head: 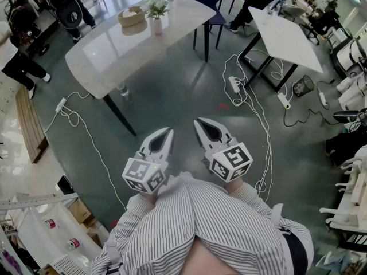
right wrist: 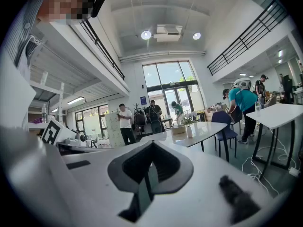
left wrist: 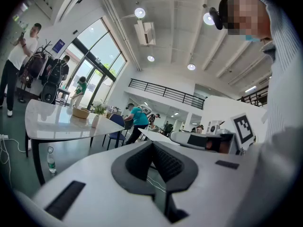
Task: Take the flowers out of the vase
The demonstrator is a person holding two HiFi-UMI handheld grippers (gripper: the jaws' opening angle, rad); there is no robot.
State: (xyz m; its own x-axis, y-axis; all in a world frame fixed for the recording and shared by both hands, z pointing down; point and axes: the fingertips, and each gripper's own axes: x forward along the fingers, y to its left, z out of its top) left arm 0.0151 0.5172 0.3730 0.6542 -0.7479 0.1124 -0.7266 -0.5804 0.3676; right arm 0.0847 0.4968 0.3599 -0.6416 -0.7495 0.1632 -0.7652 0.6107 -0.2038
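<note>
**Partner:** Holding anything?

**Me:** No. My 2 grippers, the left gripper (head: 167,135) and the right gripper (head: 202,125), are closed tight and empty, close to my chest. The flowers (head: 156,6) stand in a slim white vase (head: 156,25) on the glossy pale table (head: 109,53), well apart from me.

**Partner:** Risks?

**Me:** Loose white cables (head: 252,105) loop across the floor, so I could trip. If the stems drag, that narrow vase may tip.
</note>
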